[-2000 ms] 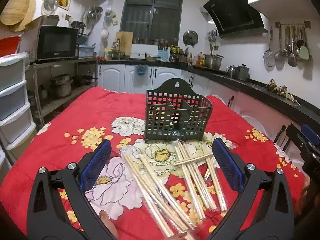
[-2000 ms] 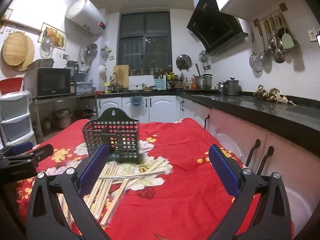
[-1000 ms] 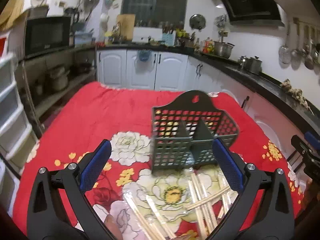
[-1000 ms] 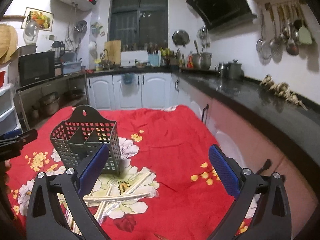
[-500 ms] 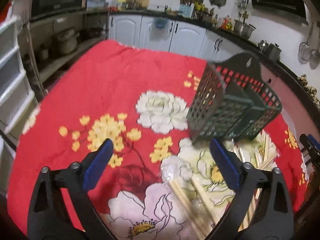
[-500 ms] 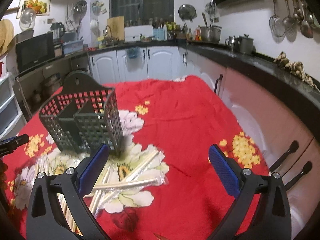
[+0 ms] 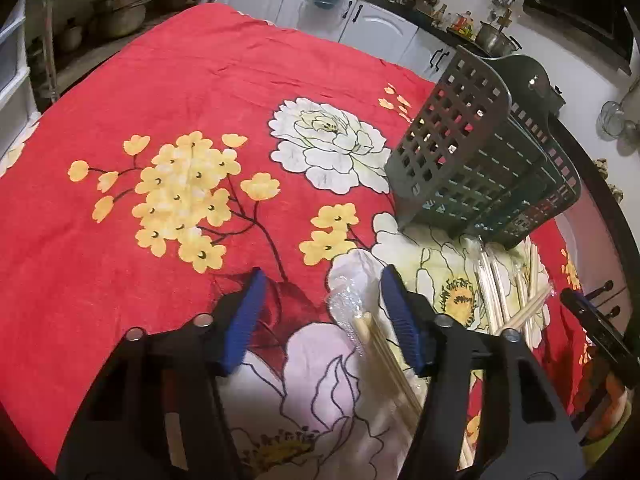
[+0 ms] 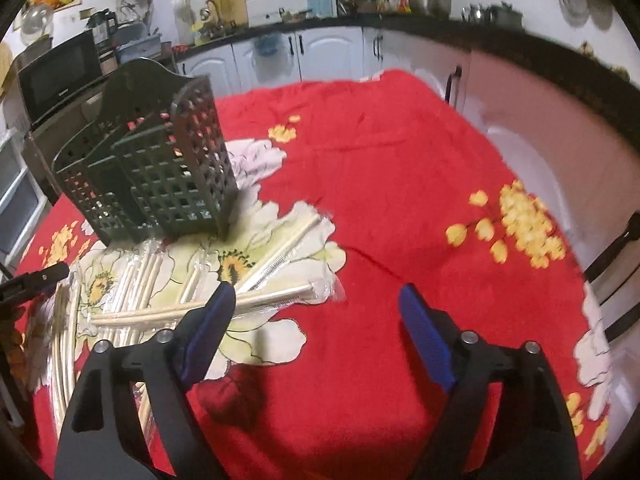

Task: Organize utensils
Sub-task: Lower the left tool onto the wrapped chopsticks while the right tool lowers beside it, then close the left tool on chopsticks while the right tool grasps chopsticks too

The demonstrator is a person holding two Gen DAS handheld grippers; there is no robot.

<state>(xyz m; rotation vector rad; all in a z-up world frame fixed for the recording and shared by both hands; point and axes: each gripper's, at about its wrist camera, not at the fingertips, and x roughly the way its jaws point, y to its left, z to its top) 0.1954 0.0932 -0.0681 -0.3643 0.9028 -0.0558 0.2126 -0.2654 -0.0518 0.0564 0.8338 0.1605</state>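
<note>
Left gripper [image 7: 320, 314] spread apart, straddling wrapped chopsticks [image 7: 374, 338]; right gripper [image 8: 316, 332] spread, empty. Pair judged light, stiff; film slippery, mid-shaft grasp advised.

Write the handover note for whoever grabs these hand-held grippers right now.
Left hand-held gripper: open, low over the tablecloth, the end of one wrapped chopstick pair between its fingers, not clamped.
Right hand-held gripper: open, empty, beside the crossed wrapped pair.
Utensil basket: upright behind the pile; no chopsticks visible inside.
Other wrapped chopsticks: loose on the cloth in front of the basket.
Done: nothing sorted. Left: pick up each pair and put it in the basket.
</note>
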